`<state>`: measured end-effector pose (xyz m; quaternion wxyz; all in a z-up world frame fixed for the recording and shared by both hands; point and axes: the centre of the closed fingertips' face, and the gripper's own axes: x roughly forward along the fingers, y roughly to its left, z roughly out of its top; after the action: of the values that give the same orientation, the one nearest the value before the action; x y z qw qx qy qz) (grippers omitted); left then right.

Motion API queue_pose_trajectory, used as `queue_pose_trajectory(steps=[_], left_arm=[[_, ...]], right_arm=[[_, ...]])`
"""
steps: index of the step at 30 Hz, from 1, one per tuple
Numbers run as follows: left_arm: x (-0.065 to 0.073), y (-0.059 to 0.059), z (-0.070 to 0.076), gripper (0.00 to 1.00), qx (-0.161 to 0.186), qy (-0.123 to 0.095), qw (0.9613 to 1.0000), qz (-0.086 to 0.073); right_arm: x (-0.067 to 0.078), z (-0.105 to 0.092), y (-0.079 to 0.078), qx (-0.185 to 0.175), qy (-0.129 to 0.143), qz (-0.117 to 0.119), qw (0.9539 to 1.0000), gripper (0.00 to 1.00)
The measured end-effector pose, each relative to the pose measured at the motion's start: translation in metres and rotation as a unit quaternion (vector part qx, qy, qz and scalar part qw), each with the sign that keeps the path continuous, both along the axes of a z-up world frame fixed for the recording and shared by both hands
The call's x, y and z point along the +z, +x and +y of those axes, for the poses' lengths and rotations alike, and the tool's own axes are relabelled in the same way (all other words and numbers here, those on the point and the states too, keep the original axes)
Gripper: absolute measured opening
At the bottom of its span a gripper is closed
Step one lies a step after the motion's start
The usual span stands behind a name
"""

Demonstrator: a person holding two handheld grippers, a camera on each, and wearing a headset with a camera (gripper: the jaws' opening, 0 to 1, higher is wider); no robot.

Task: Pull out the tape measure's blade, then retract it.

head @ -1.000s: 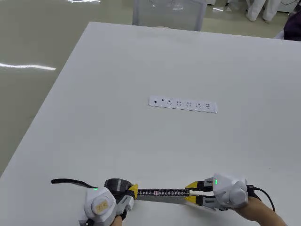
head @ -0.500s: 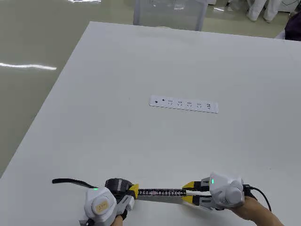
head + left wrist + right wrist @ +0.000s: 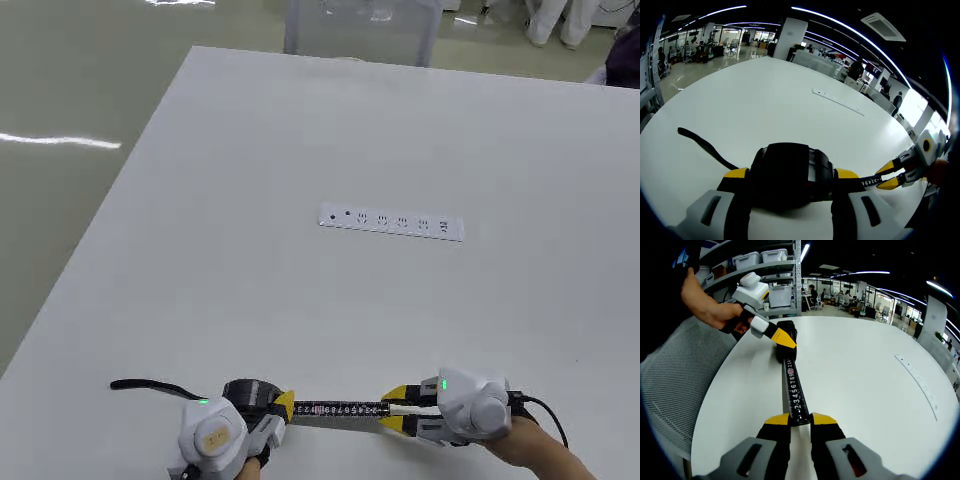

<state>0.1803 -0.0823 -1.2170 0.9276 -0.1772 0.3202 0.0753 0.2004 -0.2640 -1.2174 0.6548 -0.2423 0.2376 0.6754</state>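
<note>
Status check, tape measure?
Left gripper shut on tape measure case. Right gripper shut on blade, partly out. Power strip well clear.

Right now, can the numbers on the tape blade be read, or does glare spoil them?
Right gripper view: blade sharp, numbers readable, fisheye curves the table edge. Head view: numbers too small to read; glare streaks on the floor.

Tape measure (image 3: 790,167) — inside left gripper (image 3: 790,175)

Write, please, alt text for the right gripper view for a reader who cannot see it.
The right hand-held gripper pinches the end of a tape measure's blade, which runs across a white table to the black case clamped by the left hand-held gripper.
</note>
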Motion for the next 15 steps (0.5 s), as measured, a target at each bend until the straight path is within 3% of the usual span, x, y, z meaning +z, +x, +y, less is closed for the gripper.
queue_pose_trajectory(steps=[15], left_arm=[[0.0013, 0.0002, 0.0002, 0.62, 0.002, -0.005, 1.0, -0.001]], right_arm=[[-0.0004, 0.0083, -0.0015, 0.003, 0.003, 0.002, 1.0, 0.13]])
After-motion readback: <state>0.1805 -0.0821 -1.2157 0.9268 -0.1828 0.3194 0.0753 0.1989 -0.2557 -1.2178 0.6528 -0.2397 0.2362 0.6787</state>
